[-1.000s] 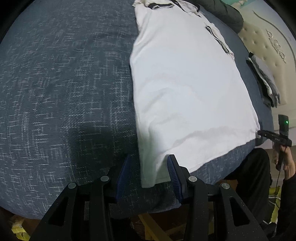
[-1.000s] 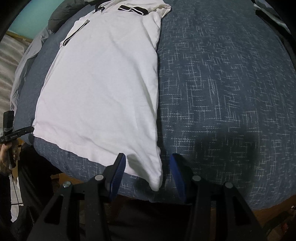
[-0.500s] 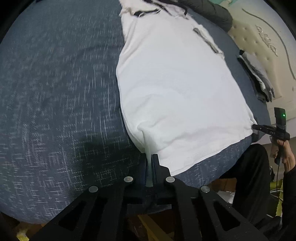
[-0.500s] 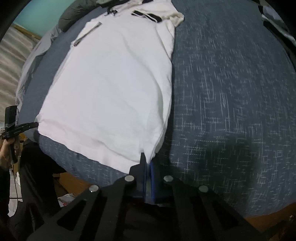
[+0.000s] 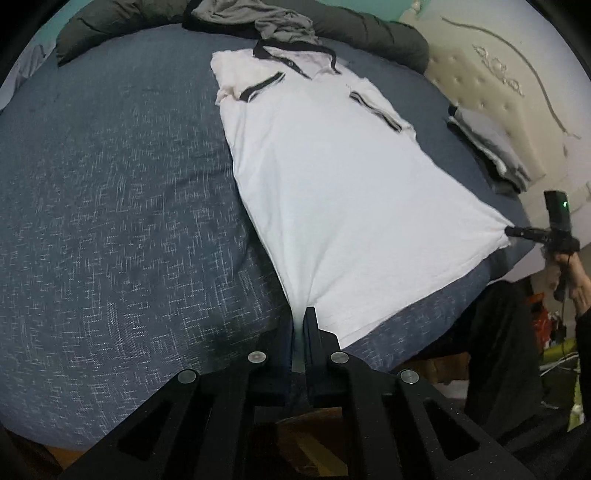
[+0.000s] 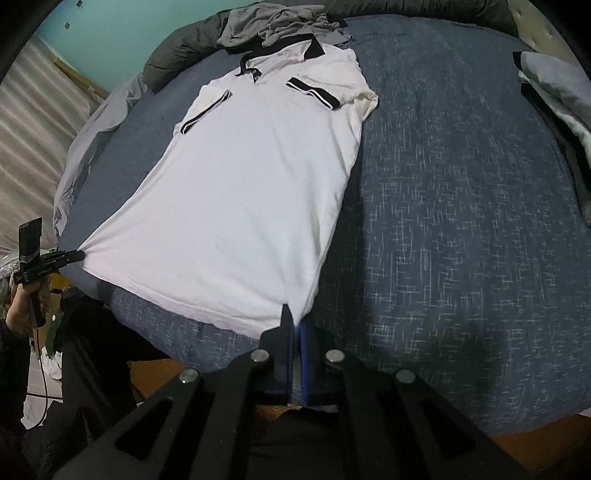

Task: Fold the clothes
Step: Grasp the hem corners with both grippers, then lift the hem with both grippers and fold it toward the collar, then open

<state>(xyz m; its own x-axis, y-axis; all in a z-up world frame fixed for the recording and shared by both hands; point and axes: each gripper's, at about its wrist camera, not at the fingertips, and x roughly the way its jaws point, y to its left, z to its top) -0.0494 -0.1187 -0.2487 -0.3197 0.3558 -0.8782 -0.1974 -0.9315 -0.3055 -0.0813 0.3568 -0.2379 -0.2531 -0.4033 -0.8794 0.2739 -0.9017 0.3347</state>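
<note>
The white polo shirt (image 5: 332, 192) lies flat on the bed (image 5: 110, 221), sleeves folded in, each hem corner pinched in closed jaws (left gripper (image 5: 300, 325), right gripper (image 6: 293, 325)) to keep the hem taut.

Looking low and close from opposite hem corners up the same white polo shirt (image 5: 332, 206) toward its collar.

My bed (image 5: 110, 221) wears a dark blue speckled cover. A dark green duvet (image 5: 369, 33) is bunched along its far edge, with a grey garment (image 5: 273, 18) crumpled on top. To my right a folded pile (image 5: 487, 147) lies near a cream tufted headboard (image 5: 517, 103). Teal wall (image 6: 122, 37) beyond.
</note>
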